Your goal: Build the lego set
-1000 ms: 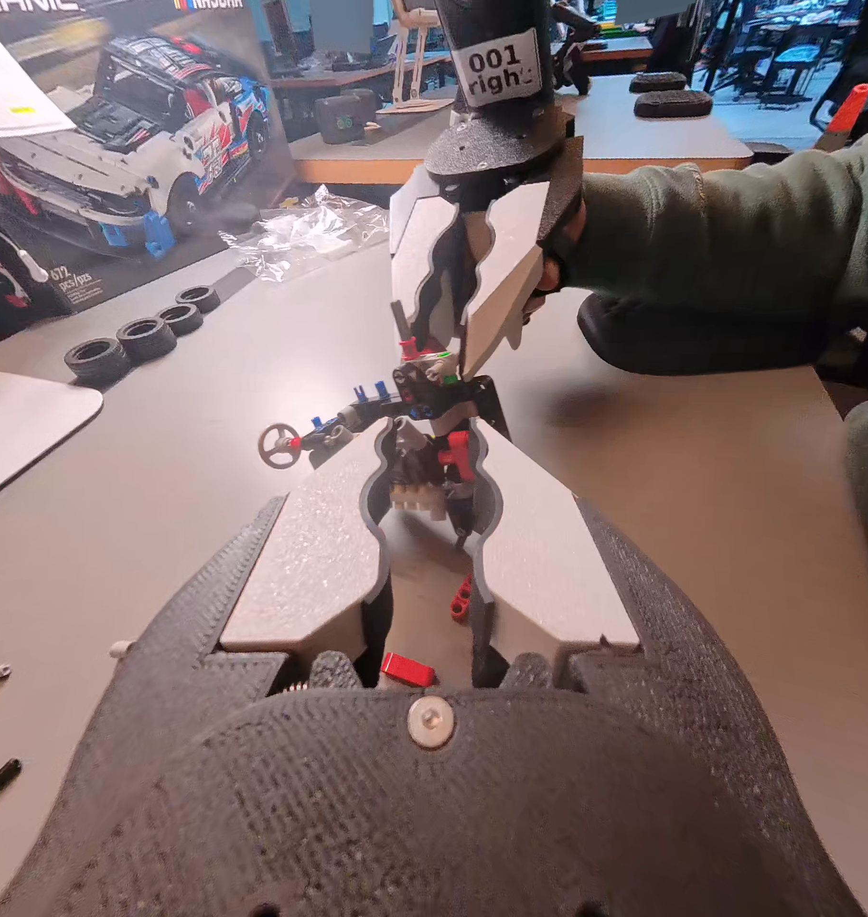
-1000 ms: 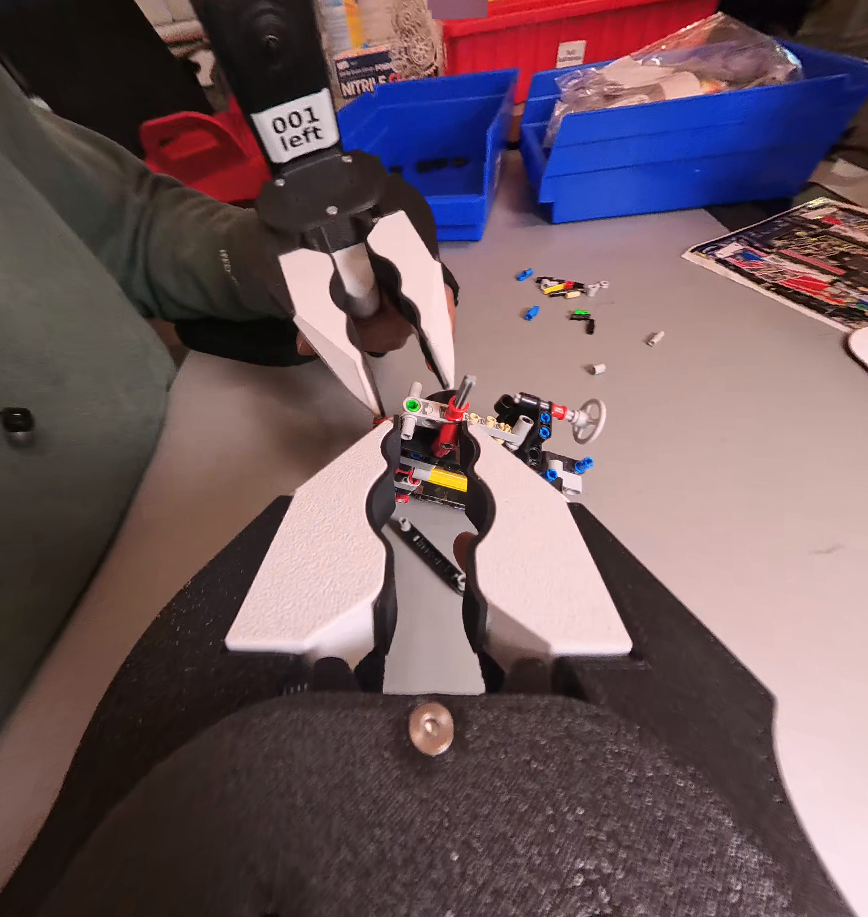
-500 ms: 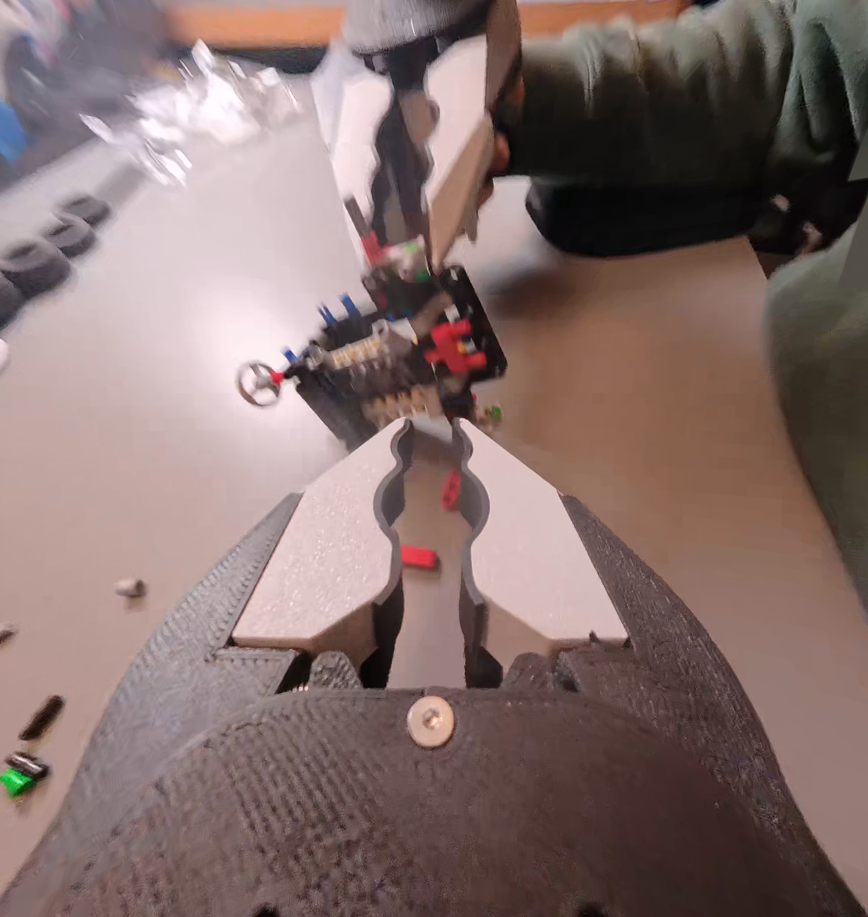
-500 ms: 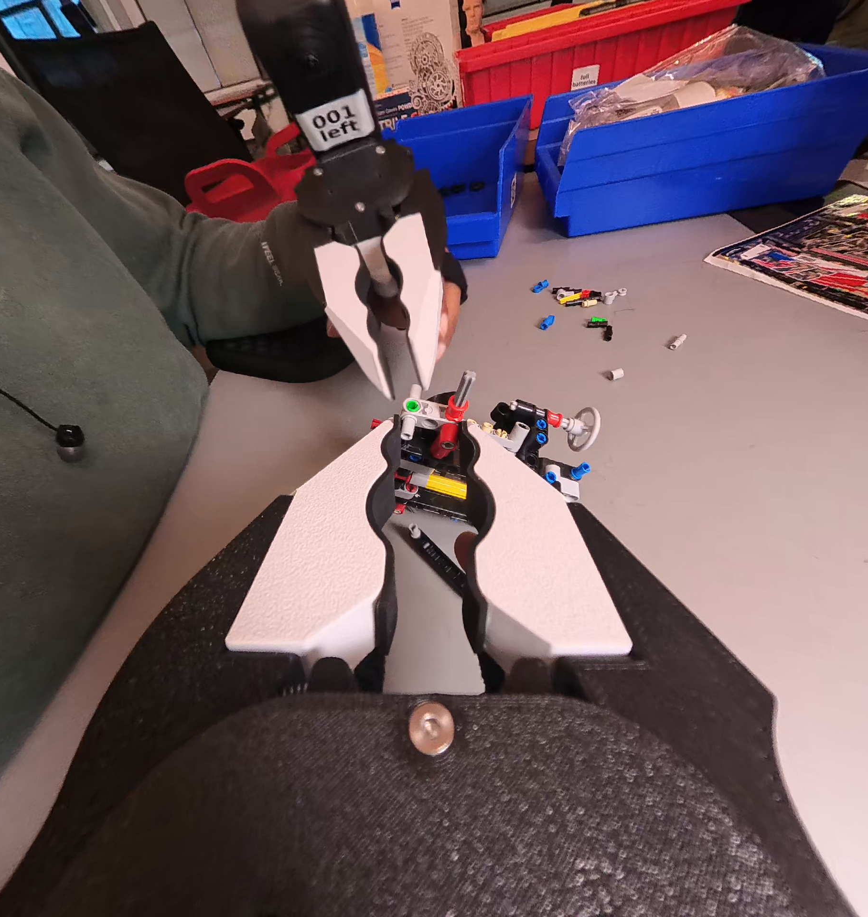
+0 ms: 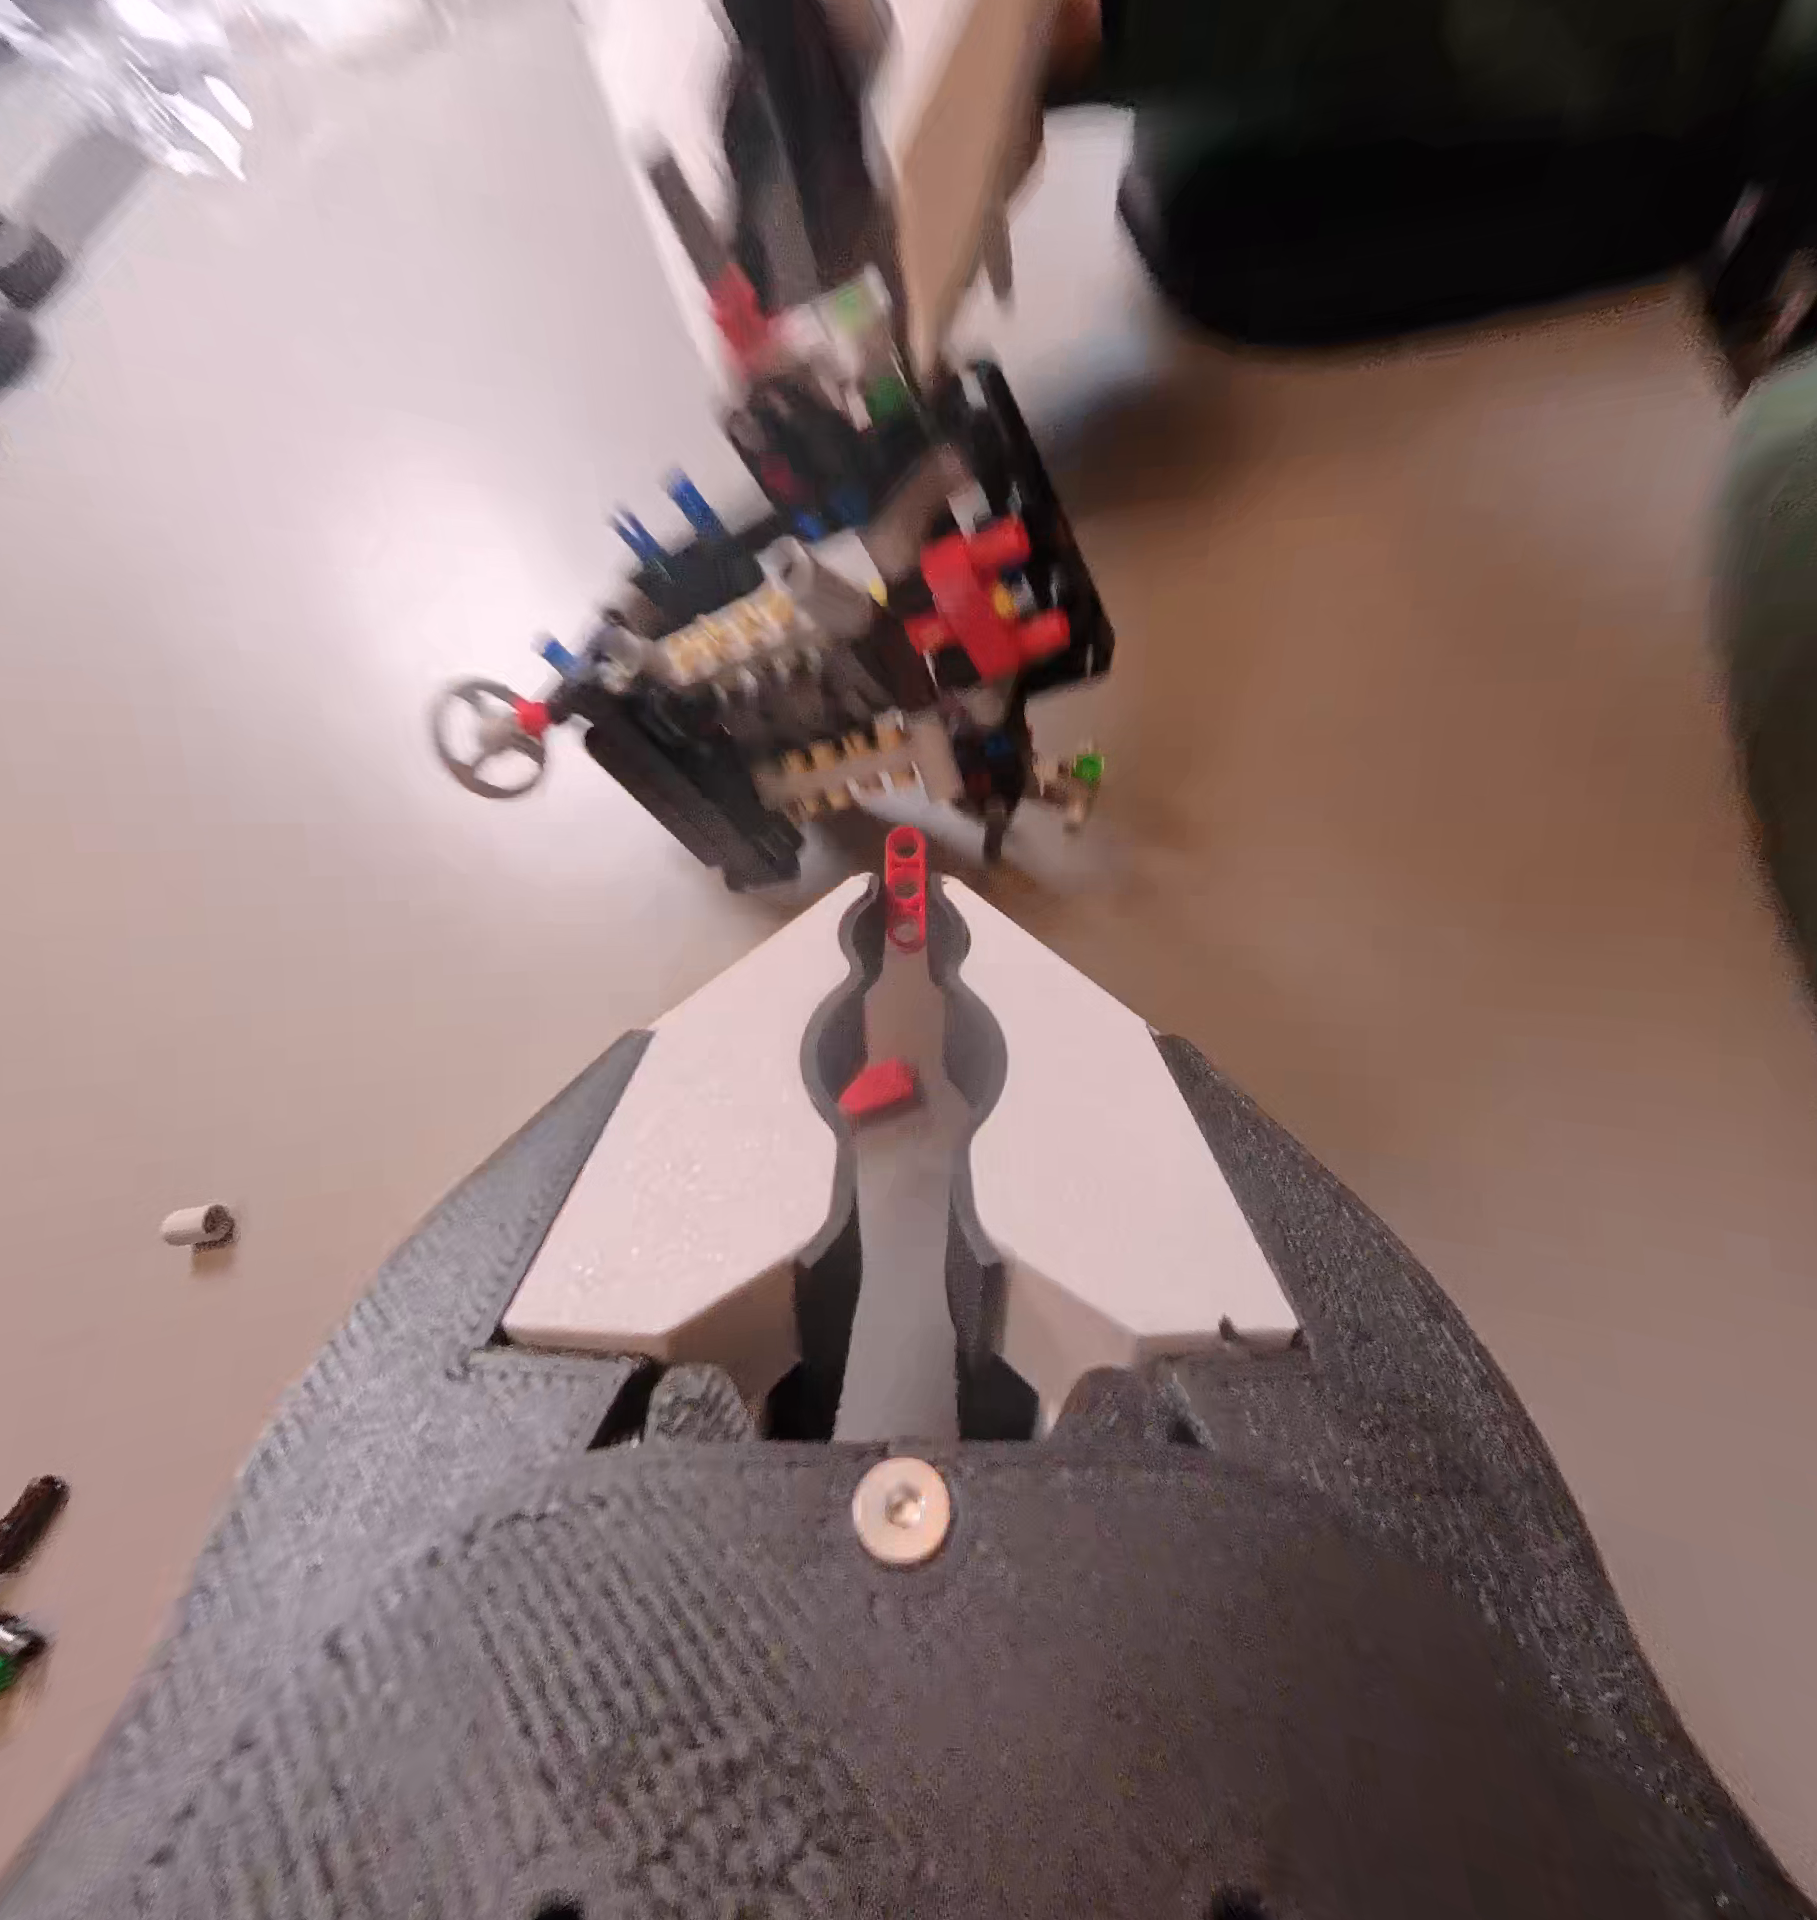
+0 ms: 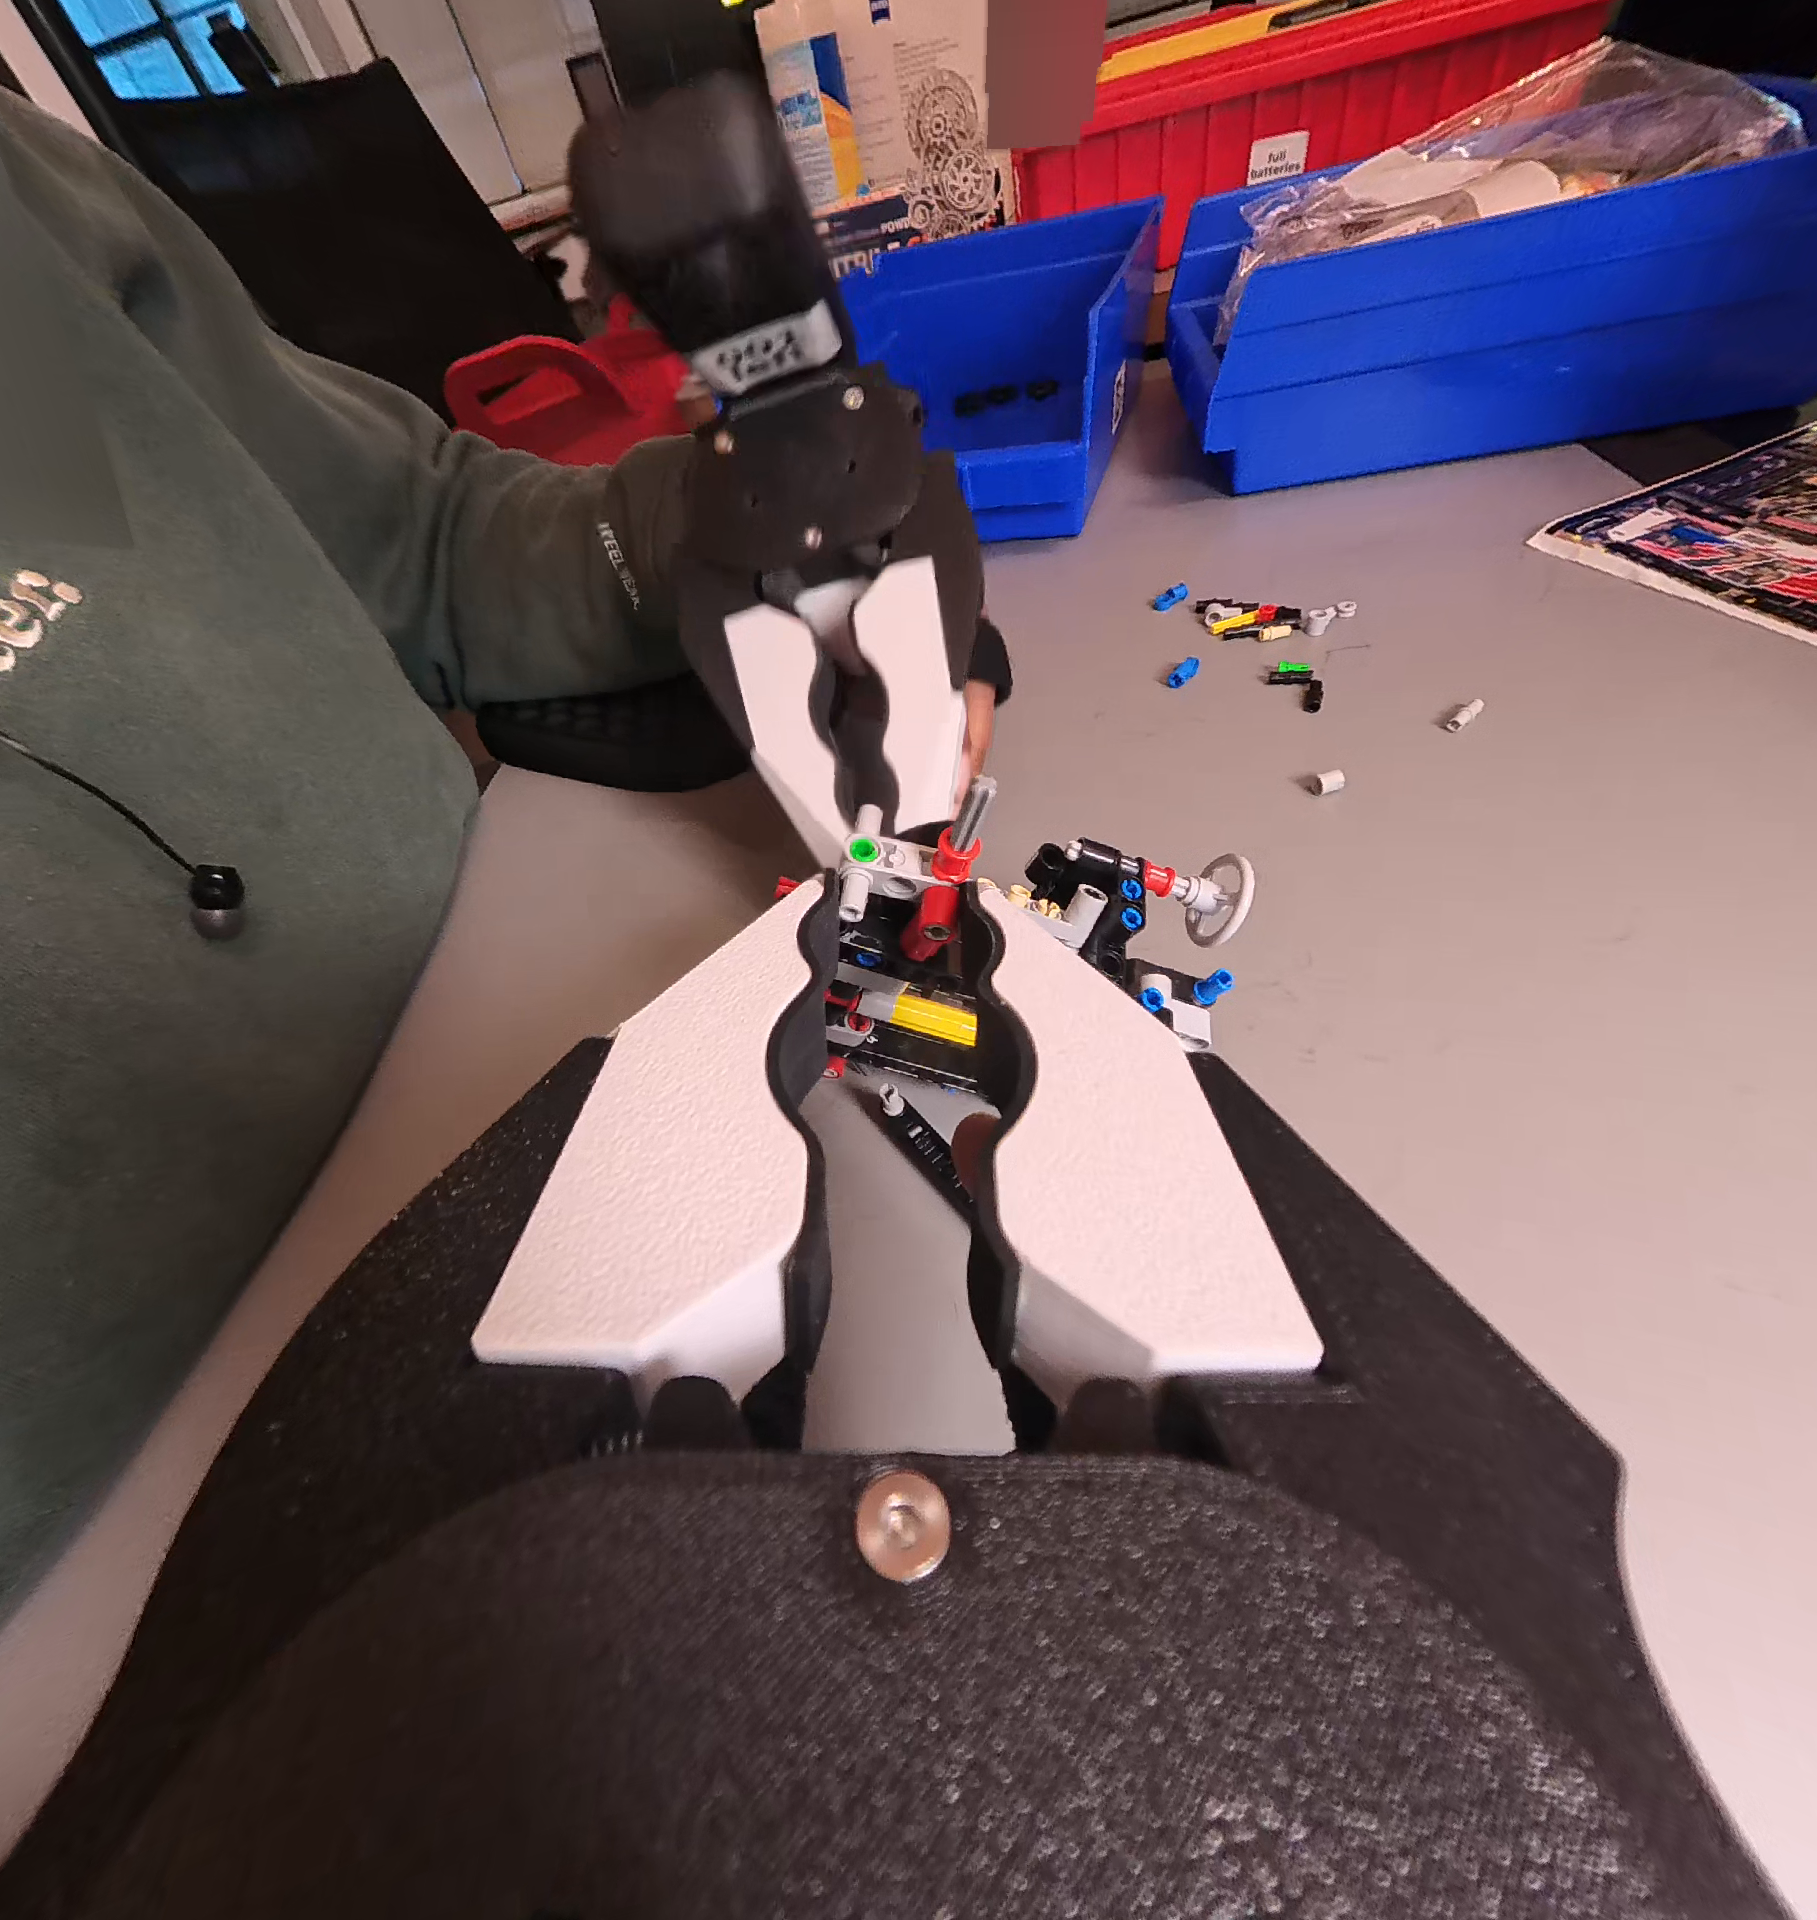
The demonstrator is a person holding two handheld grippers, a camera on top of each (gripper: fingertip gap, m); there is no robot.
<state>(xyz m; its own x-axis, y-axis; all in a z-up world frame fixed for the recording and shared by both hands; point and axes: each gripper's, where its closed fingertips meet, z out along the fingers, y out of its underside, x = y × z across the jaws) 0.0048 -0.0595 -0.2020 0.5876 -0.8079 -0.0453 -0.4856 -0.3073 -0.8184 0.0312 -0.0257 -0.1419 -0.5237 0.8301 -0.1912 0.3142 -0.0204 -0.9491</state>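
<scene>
Grey table (image 6: pixel 1506 1039) carried the work. Right gripper (image 6: pixel 909 914) was clamped on the partly built lego assembly (image 6: pixel 914 997), near table centre. Left gripper (image 5: pixel 904 894), nearly closed, pinched a small red beam (image 5: pixel 904 883) at its tips, just at 6 o'clock of the assembly. Loose pins (image 6: pixel 1257 623) lay well apart at 2 o'clock.

Ahead of us: lego assembly (image 6: pixel 945 966) blocks centre; loose pins (image 6: pixel 1259 623) scattered right; blue bins (image 6: pixel 1506 322) wall the far edge.
</scene>
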